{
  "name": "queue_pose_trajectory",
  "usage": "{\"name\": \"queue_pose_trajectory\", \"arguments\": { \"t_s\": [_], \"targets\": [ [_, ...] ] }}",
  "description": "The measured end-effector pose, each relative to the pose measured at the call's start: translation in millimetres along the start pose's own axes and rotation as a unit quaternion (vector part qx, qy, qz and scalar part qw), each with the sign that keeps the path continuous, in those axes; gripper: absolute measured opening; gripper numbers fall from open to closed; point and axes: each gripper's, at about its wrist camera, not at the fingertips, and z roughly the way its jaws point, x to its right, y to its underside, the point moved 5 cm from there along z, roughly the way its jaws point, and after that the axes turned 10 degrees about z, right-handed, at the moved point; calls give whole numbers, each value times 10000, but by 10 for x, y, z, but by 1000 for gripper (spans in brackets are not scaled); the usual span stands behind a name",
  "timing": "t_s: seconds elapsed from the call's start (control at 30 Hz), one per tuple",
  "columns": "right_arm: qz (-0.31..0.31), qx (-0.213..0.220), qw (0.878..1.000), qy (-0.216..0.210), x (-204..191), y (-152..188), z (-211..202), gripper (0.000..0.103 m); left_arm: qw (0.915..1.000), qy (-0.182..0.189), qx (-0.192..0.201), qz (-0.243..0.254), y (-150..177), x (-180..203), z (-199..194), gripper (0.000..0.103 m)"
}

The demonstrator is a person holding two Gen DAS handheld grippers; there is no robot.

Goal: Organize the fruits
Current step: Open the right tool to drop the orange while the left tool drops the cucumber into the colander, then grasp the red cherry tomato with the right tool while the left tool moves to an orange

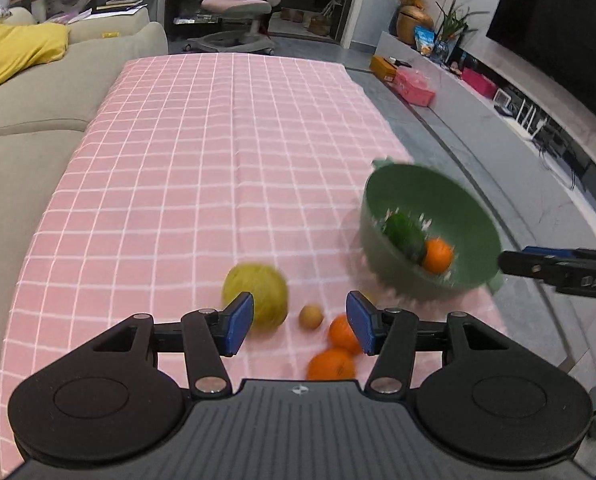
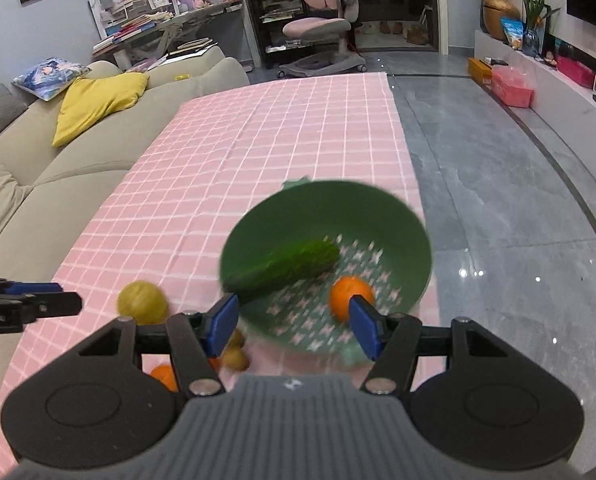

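Pink checked tablecloth [image 1: 186,152] fills both views. Left gripper [image 1: 300,322] hangs half open and empty, loose oranges [image 1: 332,364] at lower centre just past its tips; right gripper [image 2: 294,320], equally empty, hovers above the green colander [image 2: 378,208]

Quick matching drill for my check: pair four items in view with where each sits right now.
Items:
1. cucumber
2. yellow fruit
3. small brown fruit
4. green bowl

Places:
A. on the cloth, left of the loose oranges
B. near the table's right edge
C. lying inside the bowl
D. on the cloth, between the yellow fruit and the loose oranges

Pairs: 1-C, 2-A, 3-D, 4-B
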Motion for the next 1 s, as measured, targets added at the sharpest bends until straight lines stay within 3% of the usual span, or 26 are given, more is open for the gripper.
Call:
{"name": "queue_pose_trajectory", "arguments": {
  "t_s": [0.1,0.17,0.2,0.37,0.57,0.87,1.0],
  "targets": [
    [-28,-130,9999,-66,-87,273,-93,59,9999,28,35,153,277,-39,36,66],
    [-77,-264,9996,-88,-142,433,-81,59,9995,86,-251,183,475,-90,135,63],
    [-150,-388,9991,-72,-184,508,-29,59,9988,36,-429,246,499,-81,189,60],
    [-773,-833,9935,35,-392,811,408,52,9973,19,-302,671,454,-21,169,63],
    [-1016,-1114,9886,23,-531,959,712,50,9971,194,-283,682,441,43,218,63],
    [-1151,-1188,9862,-12,-644,1003,828,48,9975,207,-336,578,457,-5,280,63],
    [-1174,-1212,9857,21,-619,1010,838,43,9977,234,-349,532,448,10,291,63]
  ]
}}
